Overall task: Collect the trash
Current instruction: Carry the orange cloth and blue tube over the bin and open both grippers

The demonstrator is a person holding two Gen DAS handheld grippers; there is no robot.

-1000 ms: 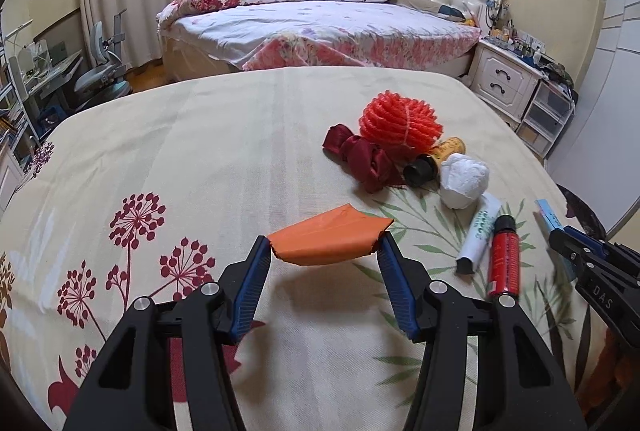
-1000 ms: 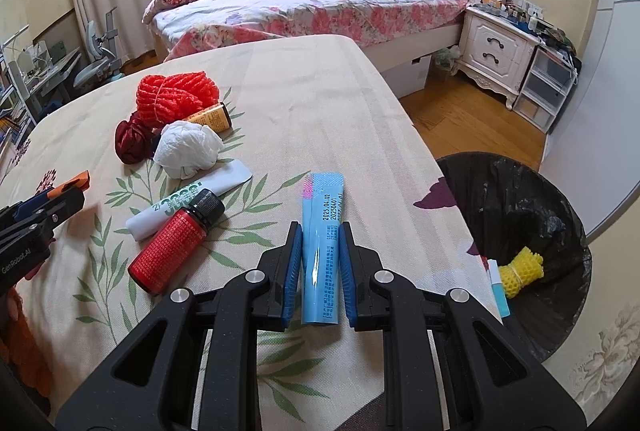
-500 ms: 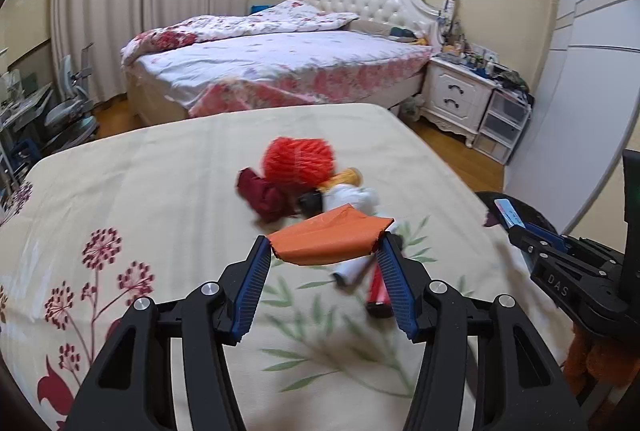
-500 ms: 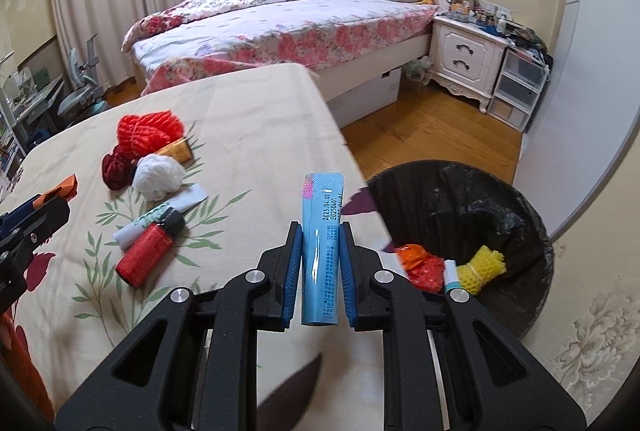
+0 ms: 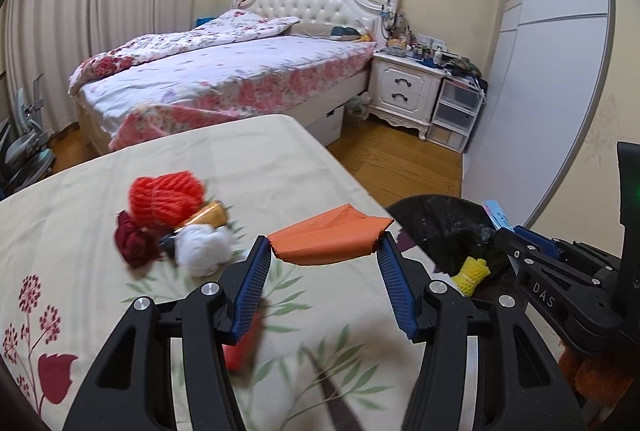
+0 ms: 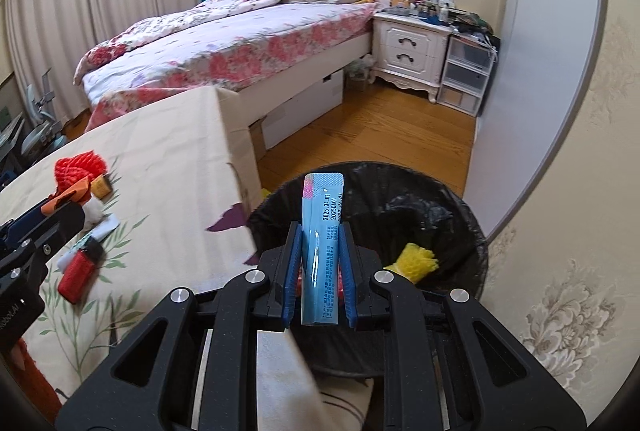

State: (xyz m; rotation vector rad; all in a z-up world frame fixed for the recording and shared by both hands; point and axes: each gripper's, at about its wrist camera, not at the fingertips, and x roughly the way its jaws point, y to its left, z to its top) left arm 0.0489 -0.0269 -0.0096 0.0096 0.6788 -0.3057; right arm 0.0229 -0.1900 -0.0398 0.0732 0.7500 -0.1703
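My left gripper (image 5: 325, 250) is shut on an orange wrapper (image 5: 328, 238), held above the table's right edge. My right gripper (image 6: 319, 231) is shut on a light blue tube (image 6: 322, 243), held over the black-lined trash bin (image 6: 448, 207). The bin (image 5: 436, 219) holds a yellow foam net (image 6: 416, 258). On the table lie a red foam net (image 5: 166, 196), a dark red cloth (image 5: 134, 245), a white paper ball (image 5: 204, 249), an orange bottle (image 5: 210, 215), a red bottle (image 6: 76, 273) and a white tube (image 6: 104, 229).
The table has a floral cloth (image 5: 80, 231). Its right edge (image 6: 240, 191) stands beside the bin. Behind are a bed (image 5: 224, 71), a white nightstand (image 5: 406, 89), plastic drawers (image 5: 456, 111) and wood floor (image 6: 380, 127). A wall (image 6: 560, 151) is right of the bin.
Both grippers have moved right, toward the bin. The right gripper with the blue tube went from over the table to over the bin. The left one, with the orange wrapper, neared the table's right edge.
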